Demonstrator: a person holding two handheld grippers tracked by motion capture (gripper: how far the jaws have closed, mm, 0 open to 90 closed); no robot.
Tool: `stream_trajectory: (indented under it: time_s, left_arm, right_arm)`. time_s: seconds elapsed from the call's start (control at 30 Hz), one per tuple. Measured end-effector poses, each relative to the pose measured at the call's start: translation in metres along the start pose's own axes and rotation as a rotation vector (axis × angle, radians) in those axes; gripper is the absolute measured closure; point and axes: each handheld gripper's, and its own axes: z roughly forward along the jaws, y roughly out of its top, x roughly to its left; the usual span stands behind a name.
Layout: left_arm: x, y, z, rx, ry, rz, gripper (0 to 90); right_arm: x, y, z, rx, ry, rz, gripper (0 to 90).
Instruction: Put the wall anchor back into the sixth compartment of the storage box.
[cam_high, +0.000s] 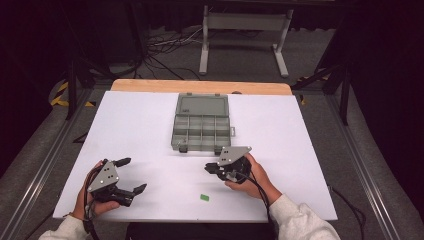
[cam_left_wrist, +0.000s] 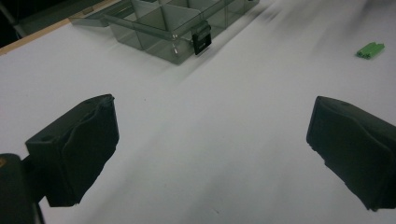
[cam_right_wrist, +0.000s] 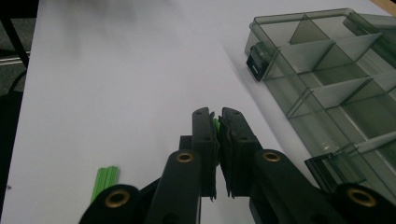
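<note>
We see the white desk (cam_high: 140, 130) bare across its left half and lower centre. The grey compartment box (cam_high: 201, 122) sits open at upper centre. Our right gripper (cam_right_wrist: 217, 122) has fingers clenched on a small green piece (cam_right_wrist: 216, 124); left gripper (cam_high: 131, 175) fingers spread wide.

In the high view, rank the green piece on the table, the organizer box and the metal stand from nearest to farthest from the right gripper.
From the right gripper:
1. Green piece, just toward the person, on the white table.
2. Organizer box, open, farther up the table.
3. Metal stand, on the floor beyond the table.
The first two are nearly level.
</note>
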Motion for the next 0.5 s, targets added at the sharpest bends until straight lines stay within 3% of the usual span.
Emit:
stream_trajectory:
  time_s: [0.5]
  left_arm:
    - [0.000,0.000,0.000,0.000,-0.006,0.001,3.4]
  right_arm:
    - [-0.021,0.018,0.003,-0.045,-0.041,0.036,85.3]
